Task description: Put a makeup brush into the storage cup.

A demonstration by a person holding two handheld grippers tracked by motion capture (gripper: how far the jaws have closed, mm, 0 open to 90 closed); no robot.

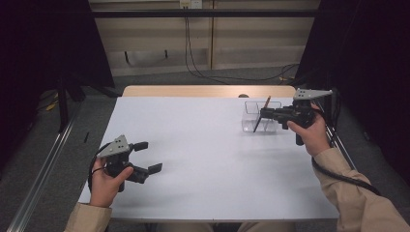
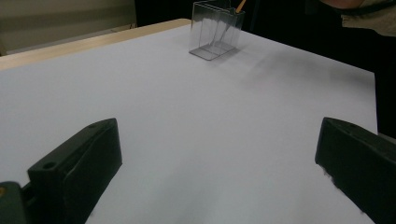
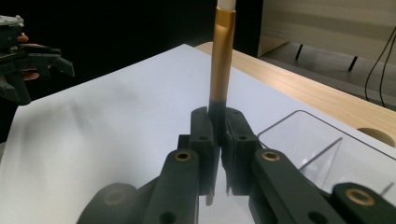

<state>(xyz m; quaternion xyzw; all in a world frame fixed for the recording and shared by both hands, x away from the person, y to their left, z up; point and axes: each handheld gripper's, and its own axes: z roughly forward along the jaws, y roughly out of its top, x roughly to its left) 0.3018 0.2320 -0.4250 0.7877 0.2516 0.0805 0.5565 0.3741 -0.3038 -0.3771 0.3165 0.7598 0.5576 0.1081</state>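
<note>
My right gripper (image 1: 262, 115) is at the table's far right, shut on a slim pen (image 1: 267, 102) with a gold barrel and a dark lower end. The pen stands tilted over a clear plastic box (image 1: 250, 109), its dark end down by the box's front. In the right gripper view the jaws (image 3: 218, 125) pinch the pen (image 3: 222, 51) at its dark part, with the clear box (image 3: 306, 140) just to the right. My left gripper (image 1: 152, 156) rests at the near left, open, with nothing between its jaws (image 2: 222, 136). The box (image 2: 212, 32) lies far ahead of it.
The white table top (image 1: 208, 159) reaches a wooden strip (image 1: 193, 91) at its far edge. Black cables (image 1: 203, 72) run over the floor behind. The left gripper (image 3: 44, 58) appears at the far left of the right gripper view.
</note>
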